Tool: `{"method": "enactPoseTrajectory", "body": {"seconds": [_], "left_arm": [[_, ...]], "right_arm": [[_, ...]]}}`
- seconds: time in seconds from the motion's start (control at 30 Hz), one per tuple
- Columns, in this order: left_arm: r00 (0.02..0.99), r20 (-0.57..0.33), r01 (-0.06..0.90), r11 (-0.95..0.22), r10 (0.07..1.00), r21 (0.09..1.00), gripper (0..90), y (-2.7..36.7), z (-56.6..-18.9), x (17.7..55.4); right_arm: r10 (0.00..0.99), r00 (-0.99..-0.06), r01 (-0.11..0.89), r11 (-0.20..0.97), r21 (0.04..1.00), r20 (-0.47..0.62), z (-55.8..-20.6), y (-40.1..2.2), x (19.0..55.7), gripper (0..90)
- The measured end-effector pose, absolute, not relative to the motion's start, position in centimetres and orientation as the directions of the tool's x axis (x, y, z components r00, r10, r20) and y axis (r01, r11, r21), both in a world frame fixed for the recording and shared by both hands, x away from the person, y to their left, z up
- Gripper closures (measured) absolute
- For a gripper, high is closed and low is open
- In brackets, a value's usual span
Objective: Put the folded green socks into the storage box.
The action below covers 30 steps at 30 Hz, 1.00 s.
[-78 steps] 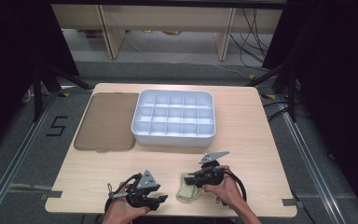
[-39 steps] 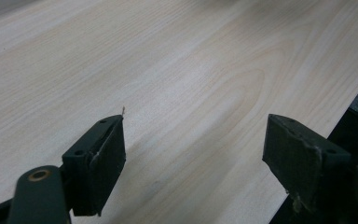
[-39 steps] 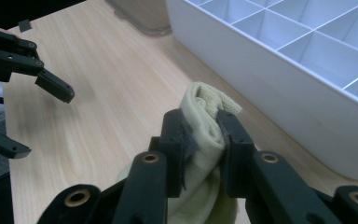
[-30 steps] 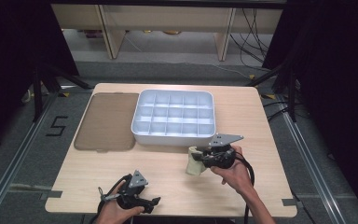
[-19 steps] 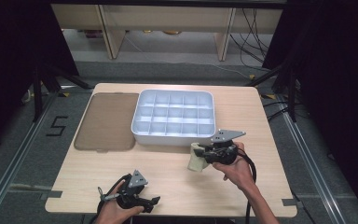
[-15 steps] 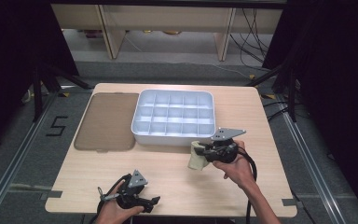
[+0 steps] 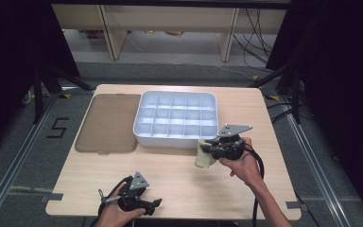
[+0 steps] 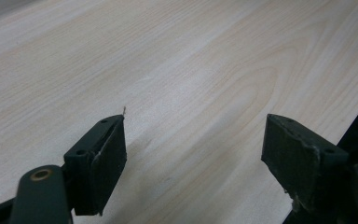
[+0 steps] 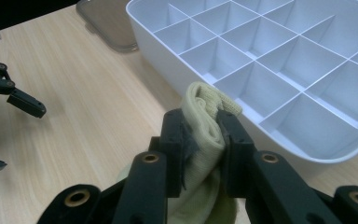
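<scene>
In the right gripper view we see our right gripper [image 9: 200, 128] pinching a rolled pale-yellow sock [image 9: 205, 116] just beside the white divider tray's [image 9: 163, 53] near wall; our left gripper [image 8: 193, 154] gapes wide over bare tabletop [image 8: 177, 70].

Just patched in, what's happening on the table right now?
The right gripper is shut on a pale yellow rolled cloth, holding it beside the near wall of the white compartment tray, whose cells look empty. The left gripper sits open over bare table near the front edge. A brown lid lies left of the tray.
</scene>
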<state>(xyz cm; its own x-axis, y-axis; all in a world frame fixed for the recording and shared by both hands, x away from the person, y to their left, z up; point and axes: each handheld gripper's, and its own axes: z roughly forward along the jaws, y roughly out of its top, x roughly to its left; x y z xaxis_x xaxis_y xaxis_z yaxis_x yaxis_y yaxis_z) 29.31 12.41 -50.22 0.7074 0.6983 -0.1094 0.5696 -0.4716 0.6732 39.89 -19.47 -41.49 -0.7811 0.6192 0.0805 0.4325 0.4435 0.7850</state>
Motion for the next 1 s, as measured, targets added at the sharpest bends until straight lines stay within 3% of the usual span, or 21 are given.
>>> {"method": "enactPoseTrajectory", "body": {"seconds": [1.0], "left_arm": [[0.705,-0.105,0.574,-0.477,0.702,0.666,21.6,12.3,-50.4,29.3]], "right_arm": [[0.648,-0.761,0.408,0.458,0.789,0.017,-38.9,-21.5,41.8,74.7]]}}
